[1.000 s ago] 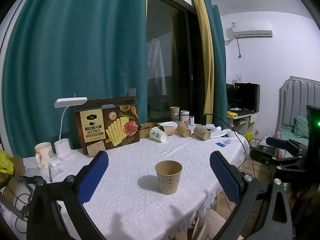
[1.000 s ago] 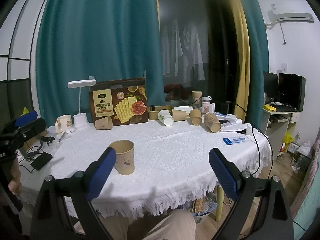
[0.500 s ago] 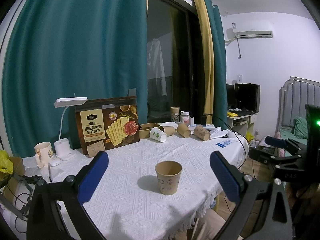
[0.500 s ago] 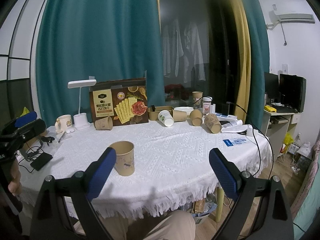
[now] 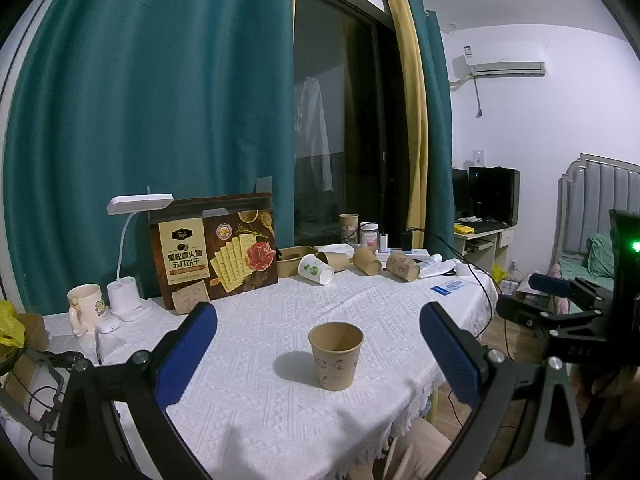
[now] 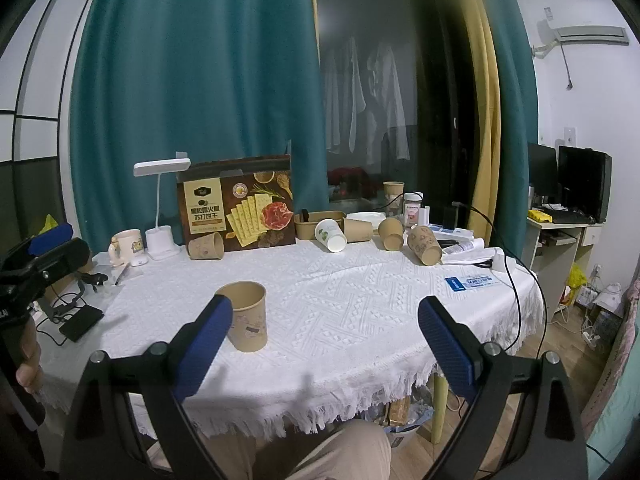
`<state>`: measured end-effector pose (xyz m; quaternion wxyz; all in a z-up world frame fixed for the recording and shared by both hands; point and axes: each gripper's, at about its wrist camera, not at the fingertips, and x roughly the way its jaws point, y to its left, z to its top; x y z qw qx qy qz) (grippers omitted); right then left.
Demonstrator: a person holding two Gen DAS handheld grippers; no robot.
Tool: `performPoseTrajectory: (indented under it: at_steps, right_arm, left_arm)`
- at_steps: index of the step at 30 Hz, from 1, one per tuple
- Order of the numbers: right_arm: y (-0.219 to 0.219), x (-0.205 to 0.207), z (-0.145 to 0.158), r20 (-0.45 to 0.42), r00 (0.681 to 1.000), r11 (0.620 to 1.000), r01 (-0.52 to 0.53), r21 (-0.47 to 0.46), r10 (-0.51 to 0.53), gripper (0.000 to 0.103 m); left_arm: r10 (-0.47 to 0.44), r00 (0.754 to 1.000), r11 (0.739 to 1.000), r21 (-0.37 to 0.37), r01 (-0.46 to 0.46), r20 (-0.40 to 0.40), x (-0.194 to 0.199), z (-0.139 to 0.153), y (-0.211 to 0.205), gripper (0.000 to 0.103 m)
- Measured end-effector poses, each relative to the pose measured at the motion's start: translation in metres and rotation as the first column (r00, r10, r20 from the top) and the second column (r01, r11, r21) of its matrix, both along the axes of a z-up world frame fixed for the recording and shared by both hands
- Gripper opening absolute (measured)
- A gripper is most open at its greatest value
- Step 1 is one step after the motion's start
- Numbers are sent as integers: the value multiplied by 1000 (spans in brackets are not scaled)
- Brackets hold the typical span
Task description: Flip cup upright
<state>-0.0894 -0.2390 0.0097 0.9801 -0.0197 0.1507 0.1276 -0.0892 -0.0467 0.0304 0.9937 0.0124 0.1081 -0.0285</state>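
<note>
The paper cup [image 5: 336, 354] stands upright, mouth up, near the front edge of the surface [image 5: 280, 320]. The left gripper [image 5: 318, 354] has its fingers [image 5: 186, 354] spread wide, apparently short of the cup. The right gripper [image 6: 324, 348] is likewise spread wide, holding nothing.

The desk [image 6: 360, 300] is covered by a white patterned cloth with a fringed edge. One brown paper cup [image 6: 245, 316] stands upright near the front. Along the rear: a mug [image 6: 128, 246], a lamp base [image 6: 160, 244], a cracker box [image 6: 238, 204], several tipped cups [image 6: 390, 234], and a blue-and-white card [image 6: 474, 282] to the right.
</note>
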Motion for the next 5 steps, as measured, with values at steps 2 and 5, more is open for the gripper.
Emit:
performPoseTrajectory:
  at_steps: [2,5]
  right_arm:
    - [0,0,0,0,1000,1000,-1,-1,1,93]
    - [2,5,-1,0,1000,1000,-5,-17,5,93]
  left_arm:
    - [-2,1000,1000,-1,2,1,1,0,0,101]
    - [-7,1000,1000,-7,7,4,4,0,-1,101]
